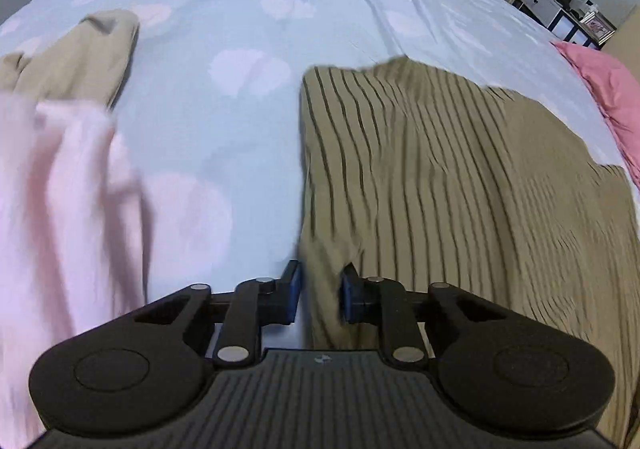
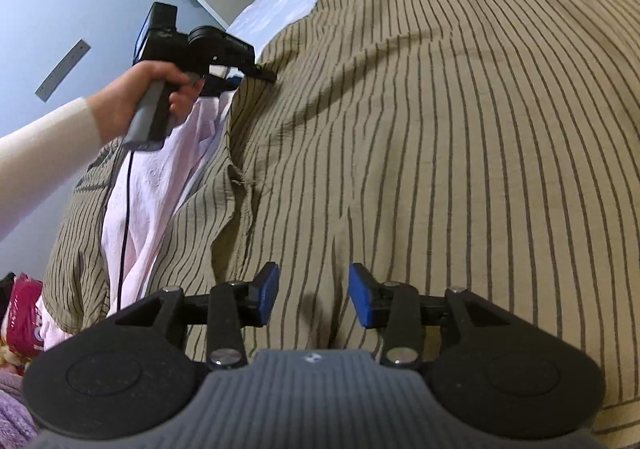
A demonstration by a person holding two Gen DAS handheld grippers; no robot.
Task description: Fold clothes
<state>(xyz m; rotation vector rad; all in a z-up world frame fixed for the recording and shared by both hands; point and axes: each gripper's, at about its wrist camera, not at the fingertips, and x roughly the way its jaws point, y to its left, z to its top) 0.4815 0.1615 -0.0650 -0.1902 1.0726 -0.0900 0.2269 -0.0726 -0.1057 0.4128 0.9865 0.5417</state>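
Striped olive shirt [image 2: 440, 129] lay spread on the bed [image 1: 248, 121]. Left gripper [image 1: 320, 291] jaws narrow around its edge, grip unclear; right gripper [image 2: 314, 299] jaws open above cloth. Advice: clamp both edges firmly, then fold evenly

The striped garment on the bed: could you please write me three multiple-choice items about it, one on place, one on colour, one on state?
1. In the left wrist view, what lies left of the striped garment across bare sheet?
A. a pale pink garment
B. a black jacket
C. a green towel

2. What colour is the striped garment's ground?
A. white
B. olive tan
C. red

3. How do the right gripper jaws stand?
A. clamped on a sleeve
B. apart, pressing no cloth
C. holding a hanger

Key: 1 A, the pale pink garment lies at that view's left; 2 B, olive tan with dark stripes; 3 B, a clear gap shows between the blue pads.
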